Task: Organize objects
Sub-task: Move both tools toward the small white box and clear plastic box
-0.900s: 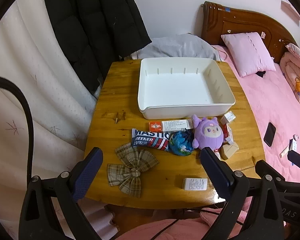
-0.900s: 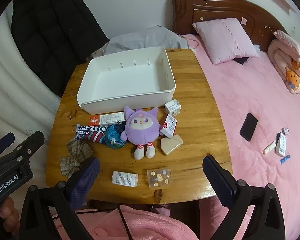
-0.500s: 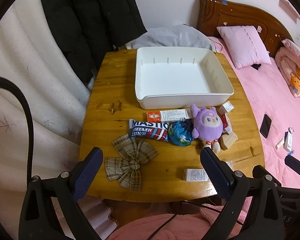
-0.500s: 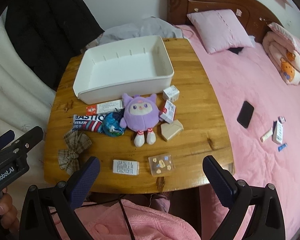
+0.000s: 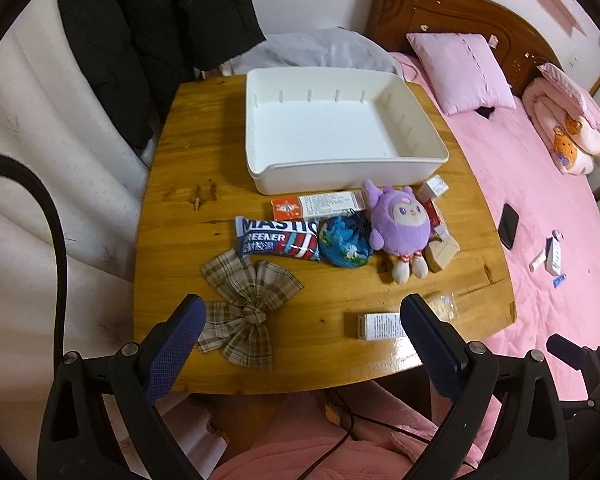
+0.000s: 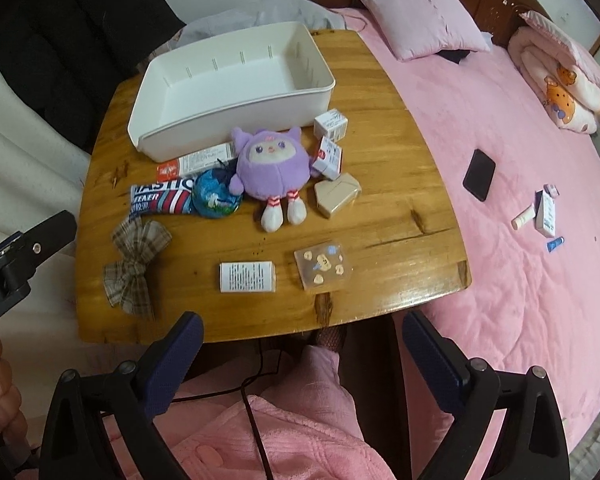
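An empty white bin (image 5: 340,128) (image 6: 236,80) stands at the far side of a wooden table (image 5: 172,208) (image 6: 384,216). In front of it lie a purple plush (image 5: 398,230) (image 6: 270,164), a blue pouch (image 5: 344,244) (image 6: 216,196), a snack bar (image 5: 276,238), a plaid bow (image 5: 248,300) (image 6: 138,262), several small boxes (image 6: 328,140) and a clear sticker case (image 6: 324,266). My left gripper (image 5: 300,320) is open and empty over the table's near edge. My right gripper (image 6: 300,332) is open and empty, just off the near edge.
A pink bed (image 6: 520,200) lies right of the table, with a black phone (image 6: 479,174), a pillow (image 5: 462,72) and small tubes (image 6: 540,216). A black coat (image 5: 152,28) hangs at the back left. A pink robe (image 6: 260,440) is below.
Both grippers have pulled back and risen, so the table looks smaller and farther. Both stay open. Nothing on the table has moved.
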